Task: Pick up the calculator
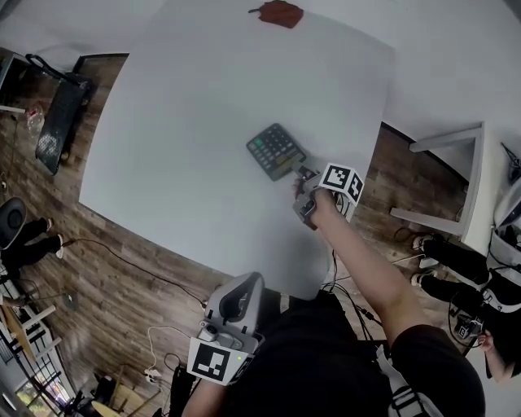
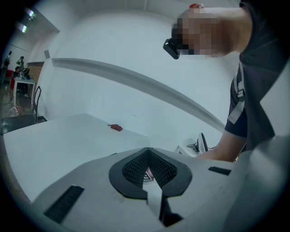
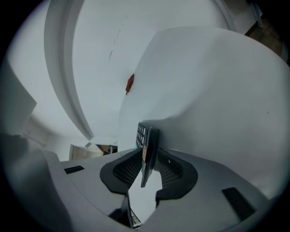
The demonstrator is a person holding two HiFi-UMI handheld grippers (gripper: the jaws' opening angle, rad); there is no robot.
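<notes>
The dark grey calculator [image 1: 275, 150] with green and grey keys is at the near right of the white table [image 1: 203, 98]. My right gripper [image 1: 300, 173] is shut on its near end. In the right gripper view the calculator [image 3: 146, 145] stands edge-on between the two pads [image 3: 126, 168], held at its end. Whether it is clear of the tabletop I cannot tell. My left gripper [image 1: 242, 290] hangs low by the person's body, off the table's near edge, jaws together and holding nothing. The left gripper [image 2: 148, 152] points across the table.
A small red object [image 1: 277, 14] lies at the table's far edge, also the red object [image 2: 116, 128] in the left gripper view. A black case [image 1: 61, 110] sits on the wooden floor at left. A white shelf [image 1: 456, 179] and a seated person [image 1: 460, 273] are at right.
</notes>
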